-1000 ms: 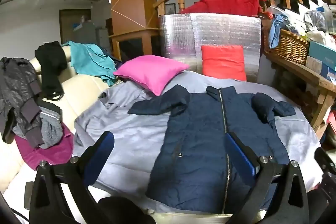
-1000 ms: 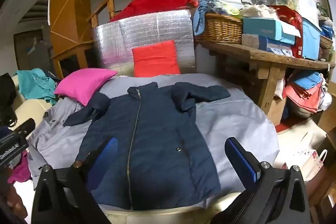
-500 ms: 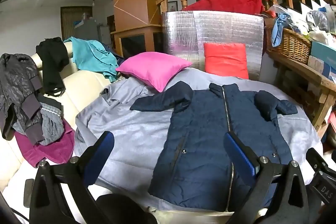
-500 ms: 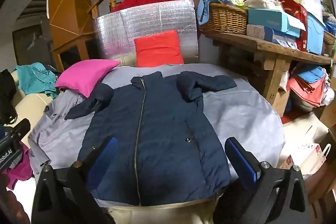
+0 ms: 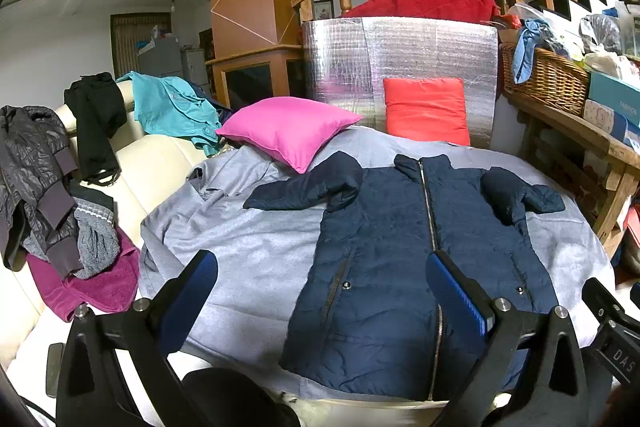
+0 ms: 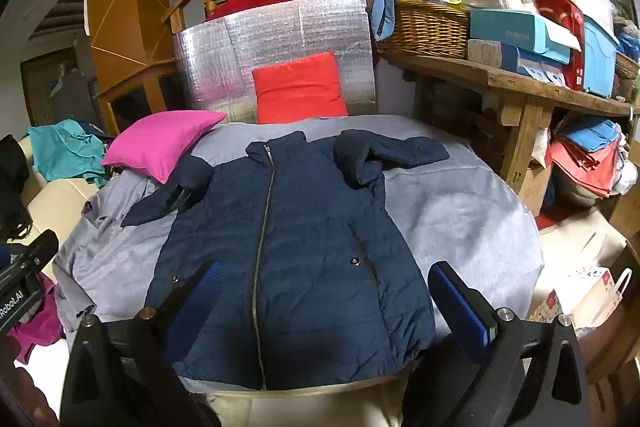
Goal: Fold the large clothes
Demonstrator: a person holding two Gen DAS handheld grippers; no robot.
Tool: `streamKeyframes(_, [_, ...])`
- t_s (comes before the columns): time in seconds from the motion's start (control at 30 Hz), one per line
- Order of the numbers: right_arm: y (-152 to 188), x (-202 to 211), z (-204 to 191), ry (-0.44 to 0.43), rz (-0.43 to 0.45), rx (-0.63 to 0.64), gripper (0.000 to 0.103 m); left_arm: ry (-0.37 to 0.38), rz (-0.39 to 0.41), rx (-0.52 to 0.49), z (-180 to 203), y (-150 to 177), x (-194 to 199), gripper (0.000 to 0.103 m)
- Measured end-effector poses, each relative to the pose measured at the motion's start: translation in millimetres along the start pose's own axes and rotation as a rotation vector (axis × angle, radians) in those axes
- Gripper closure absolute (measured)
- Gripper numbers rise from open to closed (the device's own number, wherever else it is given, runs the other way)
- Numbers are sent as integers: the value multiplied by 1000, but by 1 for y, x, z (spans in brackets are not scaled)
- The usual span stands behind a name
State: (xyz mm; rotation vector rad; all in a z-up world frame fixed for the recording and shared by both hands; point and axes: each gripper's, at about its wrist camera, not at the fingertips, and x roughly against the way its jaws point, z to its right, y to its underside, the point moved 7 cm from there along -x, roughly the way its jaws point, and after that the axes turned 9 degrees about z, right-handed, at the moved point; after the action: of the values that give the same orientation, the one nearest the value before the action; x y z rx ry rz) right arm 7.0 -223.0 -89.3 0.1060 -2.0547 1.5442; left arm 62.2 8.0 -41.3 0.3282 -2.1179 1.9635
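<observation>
The navy puffer coat (image 6: 296,259) lay face up and zipped on the grey sheet (image 6: 460,219) that covered the round table, its hem at the near edge and its collar toward the far edge, where the red cushion (image 6: 298,89) leaned on the silver panel. Judged from that, the laying-out was done and the folding proper had hardly begun. Both sleeves were bent in near the shoulders but not laid flat across the body: the one on the pink cushion (image 5: 290,129) side stretched out over the sheet, the other was bunched in a loose heap. The body itself showed no fold at all.

The left gripper (image 5: 322,287) hung over the near edge with its fingers spread wide and nothing between them; the right gripper (image 6: 326,293) was likewise wide apart and empty, above the hem. Neither touched the cloth. What was left seemed to be the sleeves, then the sides, then the lengthwise fold
</observation>
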Motion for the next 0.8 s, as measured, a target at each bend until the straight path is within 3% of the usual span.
streamKeyframes(0.8, [0, -6, 5, -9, -7, -10, 0, 1, -4, -6, 0, -2, -3, 0])
